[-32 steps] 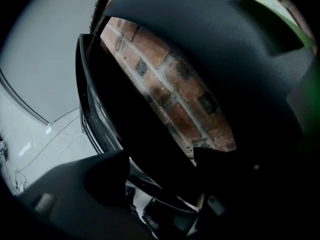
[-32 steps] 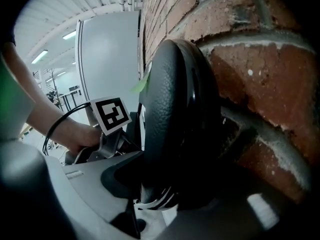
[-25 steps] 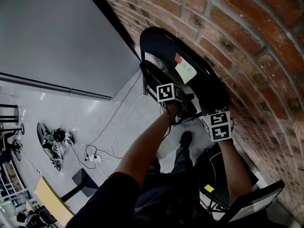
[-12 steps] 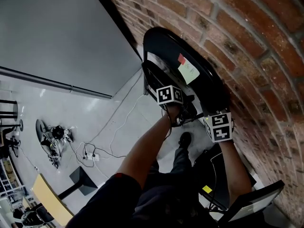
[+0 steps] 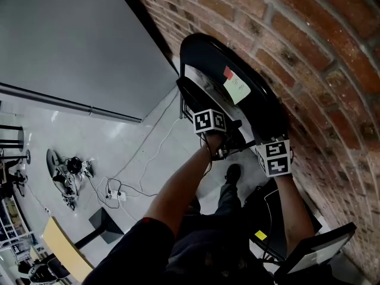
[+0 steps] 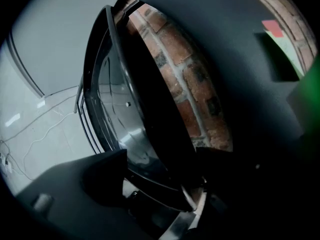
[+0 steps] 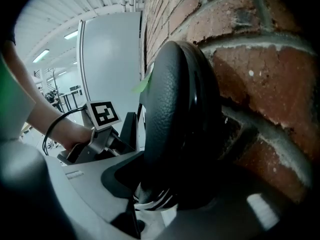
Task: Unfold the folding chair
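A black folding chair (image 5: 208,55) leans folded against the brick wall (image 5: 309,52), with a green note (image 5: 236,89) and a red note (image 5: 224,73) stuck on its backrest. My left gripper (image 5: 200,103) is at the seat's edge. In the left gripper view the seat (image 6: 150,99) passes between the jaws of this gripper (image 6: 160,159). They are opening and stand a little off it. My right gripper (image 5: 265,128) is shut on the backrest's rim (image 7: 175,104), which fills the gap between its jaws (image 7: 180,179). The left gripper's marker cube (image 7: 103,113) shows beside it.
A grey panel (image 5: 71,40) stands left of the chair. Cables and a power strip (image 5: 116,196) lie on the pale floor, near a small wheeled device (image 5: 66,174). A dark stand and screen (image 5: 314,251) are at the lower right, close to my legs.
The left gripper has rolled slightly at the seat's edge. The right gripper and the chair have stayed where they were.
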